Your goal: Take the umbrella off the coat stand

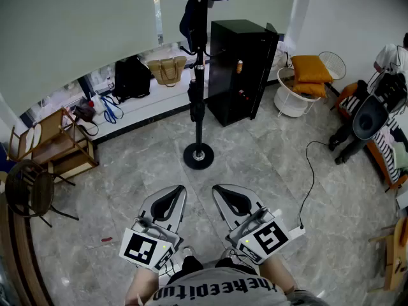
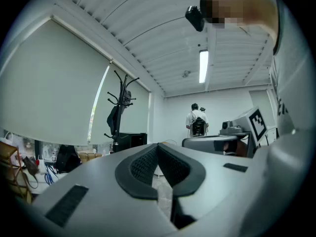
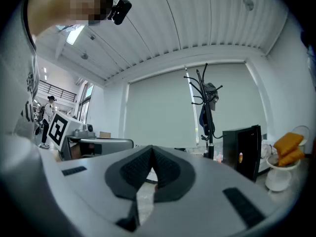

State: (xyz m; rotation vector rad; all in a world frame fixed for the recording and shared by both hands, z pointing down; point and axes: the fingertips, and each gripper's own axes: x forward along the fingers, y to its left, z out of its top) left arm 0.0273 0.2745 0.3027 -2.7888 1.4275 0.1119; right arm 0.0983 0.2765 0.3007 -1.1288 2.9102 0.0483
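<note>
Nothing is done yet: the umbrella hangs on the coat stand, well apart. The left tongs and right tongs are pressed together, empty.

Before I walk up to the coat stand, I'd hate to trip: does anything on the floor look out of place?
A black cable trails loose across the floor right of the coat stand, and a small red object lies at lower left. The stand stands upright.

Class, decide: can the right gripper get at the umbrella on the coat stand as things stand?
Probably not yet: the right gripper, shut and empty, is held well short of the coat stand, where the umbrella hangs high. Bare floor between leaves the way free.
</note>
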